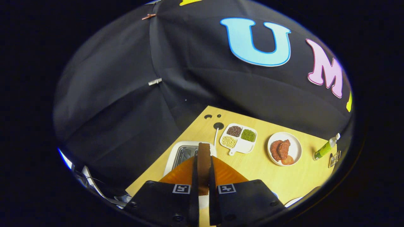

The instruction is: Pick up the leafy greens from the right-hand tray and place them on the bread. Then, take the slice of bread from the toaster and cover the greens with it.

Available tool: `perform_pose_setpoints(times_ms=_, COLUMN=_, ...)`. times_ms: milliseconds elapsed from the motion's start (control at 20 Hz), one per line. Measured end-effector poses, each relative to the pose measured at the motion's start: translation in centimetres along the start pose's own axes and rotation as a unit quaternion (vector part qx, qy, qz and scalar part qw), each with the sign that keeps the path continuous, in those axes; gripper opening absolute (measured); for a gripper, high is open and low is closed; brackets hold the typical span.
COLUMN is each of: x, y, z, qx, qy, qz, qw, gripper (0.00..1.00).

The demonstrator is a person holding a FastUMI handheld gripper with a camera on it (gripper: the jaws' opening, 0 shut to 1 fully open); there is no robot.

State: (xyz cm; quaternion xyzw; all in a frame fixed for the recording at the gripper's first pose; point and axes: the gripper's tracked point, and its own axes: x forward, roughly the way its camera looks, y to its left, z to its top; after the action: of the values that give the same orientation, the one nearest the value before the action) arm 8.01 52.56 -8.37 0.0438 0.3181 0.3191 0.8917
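Observation:
My gripper [203, 186] is shut on a slice of bread [204, 164], seen edge-on with its brown crust standing up between the two fingers. The slice is held above the white toaster [176, 154], whose metal top slots lie just beyond and left of the fingers. I am raised well above the wooden table [252, 167].
Beyond the fingers, a white divided dish [238, 138] holds brown, green and pale beans. To its right a round white plate [284, 148] carries pieces of meat. A green bottle [326, 147] lies near the table's far right edge. The toaster's cord [216, 134] runs to a hole.

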Motion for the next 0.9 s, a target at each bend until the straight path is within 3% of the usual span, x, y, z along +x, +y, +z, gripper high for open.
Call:
perform_pose_setpoints(times_ms=200, x=-5.5, y=-3.3, z=0.8, qx=0.013, qy=-0.025, qz=-0.012, qw=1.000, gripper=0.17)
perform_pose_setpoints(times_ms=450, x=-9.8, y=-10.8, z=-3.3, qx=0.029, qy=-0.018, qz=-0.073, qw=0.997, gripper=0.17)
perform_pose_setpoints(times_ms=700, x=-10.5, y=-16.0, z=-10.3, qx=0.077, qy=0.016, qz=-0.129, qw=0.989, gripper=0.17)
perform_pose_setpoints(times_ms=900, x=-8.9, y=-16.8, z=-14.2, qx=0.130, qy=0.027, qz=-0.143, qw=0.981, gripper=0.17)
